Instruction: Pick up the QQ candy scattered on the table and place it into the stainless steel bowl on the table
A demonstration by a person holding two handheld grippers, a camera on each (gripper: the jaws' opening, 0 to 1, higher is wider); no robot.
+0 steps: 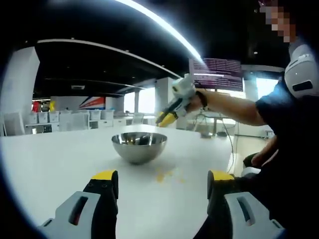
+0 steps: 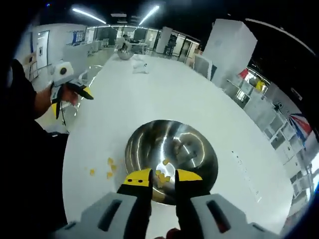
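Observation:
The stainless steel bowl sits mid-table with several yellow QQ candies inside. More yellow candies lie loose on the white table just beside it. My right gripper hovers over the bowl's near rim, its yellow-tipped jaws a narrow gap apart with nothing between them; it also appears as the right gripper above the bowl. My left gripper is low over the table short of the candies, jaws wide open and empty. A hand holds that left gripper off the table's side.
The long white table stretches far beyond the bowl. A second bowl and a small white object sit at its far end. The person's body stands at the table's edge. White chairs line the background.

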